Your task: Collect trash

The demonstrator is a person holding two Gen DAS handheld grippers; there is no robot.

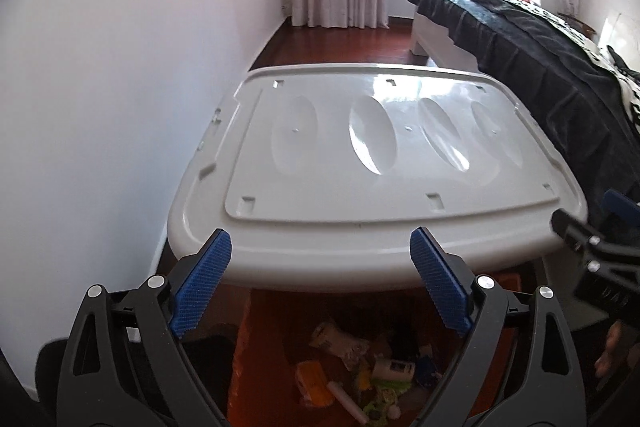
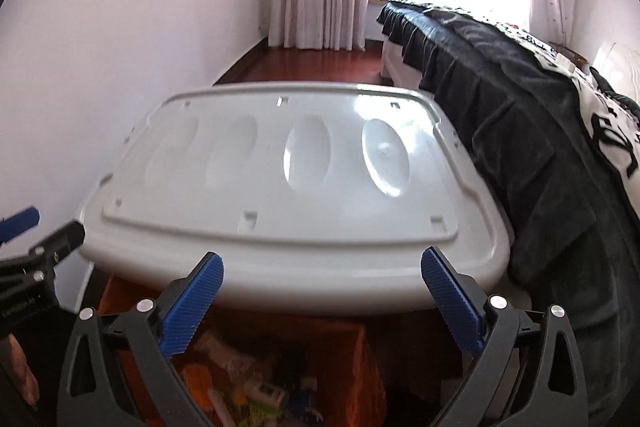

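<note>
Both wrist views are directed along a white moulded lid point(image 1: 360, 163) that serves as the bench top, with a bare wall on one side and a bed with a dark cover point(image 1: 532, 39) just beside the other. The left tongs point(image 1: 320, 287) and the right tongs point(image 2: 322, 301) are held side by side at the near edge of the lid, each with its blue pads spread wide and nothing between them; the right tongs are also seen at the edge of the left view, and the left tongs at the edge of the right view. The trash point(image 1: 360, 371), a loose heap of wrappers, a small white bottle and an orange packet, lies on the red-brown floor point(image 1: 340, 39) below the near edge, between and beneath the tongs. The spread, lowered posture is judged to suit a reach down toward the heap. No collecting container is visible.
</note>
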